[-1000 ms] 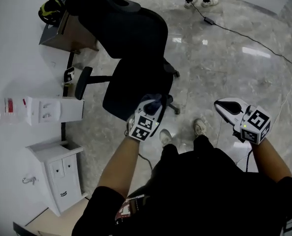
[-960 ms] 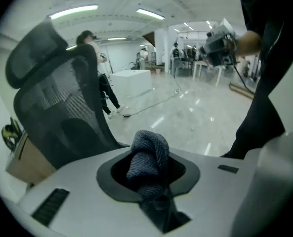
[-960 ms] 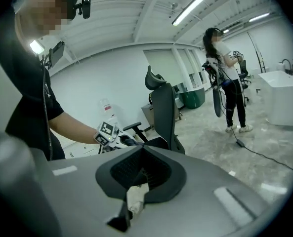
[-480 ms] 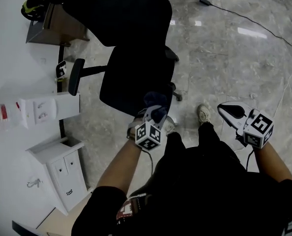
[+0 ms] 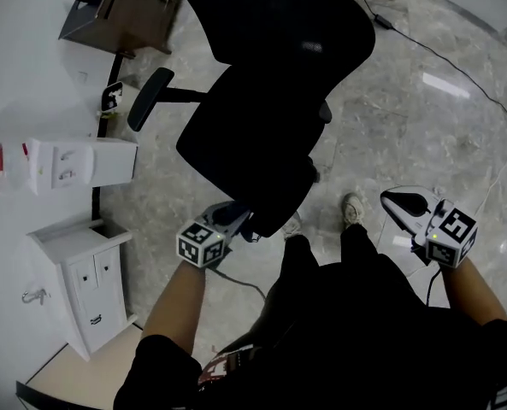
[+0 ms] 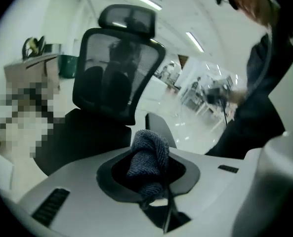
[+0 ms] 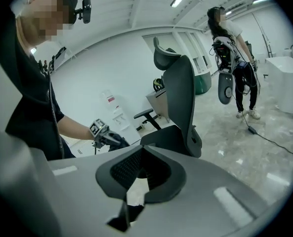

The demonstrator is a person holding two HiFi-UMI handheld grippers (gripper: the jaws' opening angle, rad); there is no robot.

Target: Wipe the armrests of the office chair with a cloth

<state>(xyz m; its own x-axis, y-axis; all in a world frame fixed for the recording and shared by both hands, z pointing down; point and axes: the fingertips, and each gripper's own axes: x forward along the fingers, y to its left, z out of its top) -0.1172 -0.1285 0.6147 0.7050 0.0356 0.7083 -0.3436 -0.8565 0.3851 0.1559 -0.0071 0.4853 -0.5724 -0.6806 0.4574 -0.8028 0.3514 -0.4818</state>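
Note:
The black office chair (image 5: 262, 101) stands in front of me, with one padded armrest (image 5: 150, 98) sticking out on its left. My left gripper (image 5: 236, 220) sits at the seat's near edge, shut on a blue-grey cloth (image 6: 146, 152) bunched between its jaws (image 6: 148, 167). In the left gripper view the mesh backrest (image 6: 114, 80) rises behind the cloth and an armrest (image 6: 158, 130) shows just past it. My right gripper (image 5: 404, 203) hangs off to the right over the floor, away from the chair, shut with nothing in it (image 7: 142, 152).
A white cabinet (image 5: 82, 280) and a white box with sockets (image 5: 82, 162) line the left side, and a brown box (image 5: 138, 11) stands at the back. A cable (image 5: 458, 62) crosses the marble floor. Another person (image 7: 235, 58) stands far behind the chair.
My left gripper with the cloth has moved left and down to the seat's near edge. The chair now fills more of the head view. The right gripper has barely shifted.

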